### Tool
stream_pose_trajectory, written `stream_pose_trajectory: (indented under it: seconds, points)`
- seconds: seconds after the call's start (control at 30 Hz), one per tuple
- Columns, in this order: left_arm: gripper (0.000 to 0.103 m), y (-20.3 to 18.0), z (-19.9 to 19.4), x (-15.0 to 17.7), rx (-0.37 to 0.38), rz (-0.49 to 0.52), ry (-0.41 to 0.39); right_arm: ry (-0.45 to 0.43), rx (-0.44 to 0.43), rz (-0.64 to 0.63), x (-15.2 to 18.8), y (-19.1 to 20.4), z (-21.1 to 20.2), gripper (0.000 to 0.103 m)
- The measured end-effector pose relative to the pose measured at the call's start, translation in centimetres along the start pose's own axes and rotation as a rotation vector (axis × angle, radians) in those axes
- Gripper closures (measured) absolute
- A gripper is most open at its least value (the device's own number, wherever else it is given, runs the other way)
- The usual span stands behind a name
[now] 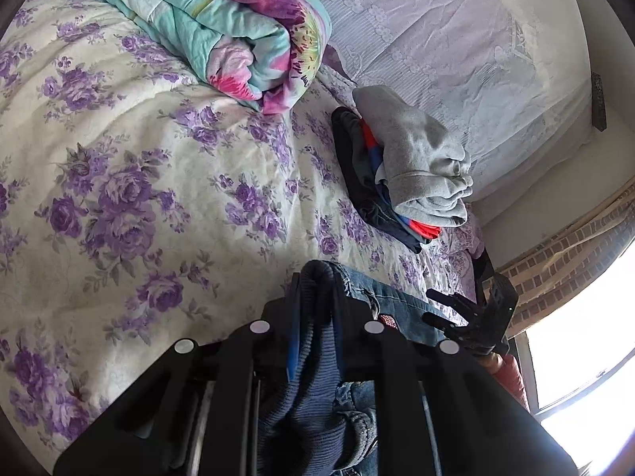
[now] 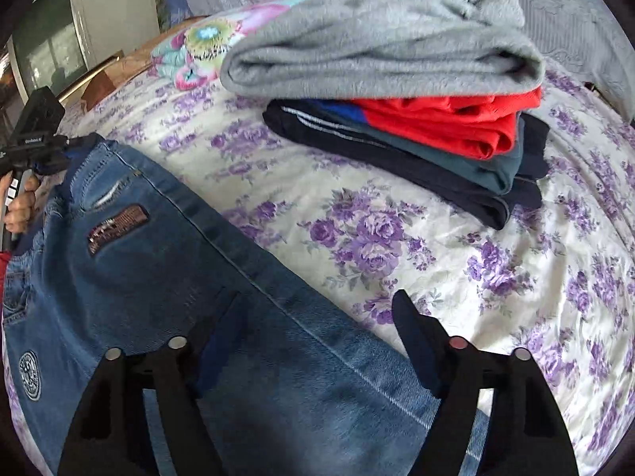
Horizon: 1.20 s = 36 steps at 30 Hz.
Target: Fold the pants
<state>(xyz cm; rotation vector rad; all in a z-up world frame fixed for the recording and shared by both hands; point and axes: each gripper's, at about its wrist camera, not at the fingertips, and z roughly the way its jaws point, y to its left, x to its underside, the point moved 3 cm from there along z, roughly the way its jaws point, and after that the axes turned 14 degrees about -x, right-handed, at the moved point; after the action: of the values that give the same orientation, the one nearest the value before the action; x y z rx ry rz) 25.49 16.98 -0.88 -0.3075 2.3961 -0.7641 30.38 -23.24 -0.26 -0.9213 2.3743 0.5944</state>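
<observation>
Blue jeans (image 2: pixel 166 261) with patches lie spread on a floral bedspread (image 2: pixel 496 277). My left gripper (image 1: pixel 315 277) is shut on the dark ribbed waistband of the jeans (image 1: pixel 313 357), which bunches between its fingers. It also shows in the right wrist view (image 2: pixel 51 150) at the jeans' waist end. My right gripper (image 2: pixel 309 309) is open, its fingers hovering over the leg of the jeans near the lower end. It also shows in the left wrist view (image 1: pixel 448 309) beside the denim.
A stack of folded clothes, grey on top (image 2: pixel 377 39), red (image 2: pixel 456 119) and dark ones below, sits on the bed past the jeans. A rolled floral quilt (image 1: pixel 222 27) lies farther back. A bright window (image 1: pixel 587 357) is beside the bed.
</observation>
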Motion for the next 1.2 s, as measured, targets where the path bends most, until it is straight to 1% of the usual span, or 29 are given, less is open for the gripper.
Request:
stream_pose_trajectory:
  seconds: [0.03,0.1,0.13,0.17,0.2,0.23,0.27,0.33,0.4,0.5,0.6,0.7,0.73,0.77,0.8,0.83,0.87,0.9,0.93,0.97,1.03,1.07,1.13,1.2]
  points:
    - [0.090,0.1,0.2,0.0,-0.001,-0.005,0.007,0.007,-0.032,0.021,0.2,-0.6,0.5,0.036]
    - [0.090,0.6,0.7,-0.1,-0.007,-0.022,0.026,-0.021,-0.053,0.031,0.7,-0.8,0.6,0.037]
    - [0.090,0.8,1.0,-0.2,-0.008,-0.032,0.036,-0.031,-0.058,0.022,1.0,-0.6,0.4,0.045]
    - [0.090,1.0,1.4,-0.3,-0.009,-0.040,0.047,-0.039,-0.057,0.015,1.2,-0.3,0.1,0.058]
    - [0.090,1.1,1.6,-0.2,-0.010,-0.045,0.054,-0.045,-0.042,0.009,1.4,0.0,-0.2,0.064]
    - [0.090,1.2,1.7,-0.3,-0.007,-0.049,0.054,-0.048,-0.024,0.004,1.6,0.5,-0.5,0.082]
    - [0.090,1.1,1.5,-0.3,-0.001,-0.046,0.048,-0.050,0.001,-0.008,1.7,1.2,-0.9,0.091]
    - [0.090,0.5,0.6,-0.2,0.021,-0.022,0.020,-0.070,0.055,-0.039,1.9,2.6,-2.0,0.095]
    - [0.090,-0.4,-0.6,-0.1,0.047,0.016,-0.016,-0.100,0.095,-0.051,2.4,4.3,-3.5,0.095]
    - [0.090,-1.6,-2.6,0.4,0.086,0.066,-0.073,-0.156,0.141,-0.071,3.5,7.2,-6.6,0.096]
    - [0.090,-2.3,-5.0,1.5,0.139,0.077,-0.131,-0.227,0.178,-0.096,5.2,11.0,-10.2,0.096]
    - [0.089,-2.4,-8.3,3.9,0.197,0.065,-0.186,-0.286,0.201,-0.141,7.9,15.4,-13.4,0.096]
    - [0.089,-2.3,-9.5,5.1,0.211,0.061,-0.199,-0.298,0.203,-0.160,9.1,16.9,-14.1,0.096]
    - [0.086,-2.1,-10.4,6.5,0.208,0.054,-0.207,-0.305,0.193,-0.166,10.2,18.2,-14.5,0.096]
    - [0.079,-1.7,-11.1,7.8,0.189,0.037,-0.208,-0.307,0.176,-0.162,11.4,19.3,-14.6,0.096]
    - [0.072,-1.0,-11.7,9.2,0.148,-0.001,-0.208,-0.304,0.161,-0.159,12.7,20.1,-14.4,0.096]
    - [0.054,0.1,-12.2,10.6,0.101,-0.049,-0.203,-0.296,0.152,-0.157,14.0,20.8,-13.8,0.096]
    - [0.046,1.3,-12.6,11.9,0.070,-0.099,-0.196,-0.285,0.148,-0.155,15.2,21.3,-13.0,0.096]
    - [0.045,2.4,-13.0,13.3,0.063,-0.151,-0.188,-0.269,0.138,-0.148,16.4,21.6,-12.0,0.097]
    - [0.045,3.3,-13.4,14.4,0.076,-0.199,-0.175,-0.254,0.126,-0.134,17.3,21.9,-11.1,0.097]
    - [0.045,4.4,-14.4,16.5,0.128,-0.286,-0.155,-0.241,0.104,-0.103,18.7,22.1,-9.6,0.097]
    - [0.045,4.5,-14.7,17.3,0.150,-0.311,-0.140,-0.244,0.097,-0.089,19.1,22.0,-9.2,0.097]
    - [0.045,3.8,-14.7,18.2,0.160,-0.316,-0.121,-0.256,0.097,-0.082,19.2,22.0,-9.1,0.097]
    - [0.045,2.5,-14.2,18.4,0.132,-0.289,-0.110,-0.287,0.087,-0.074,18.9,21.9,-9.6,0.097]
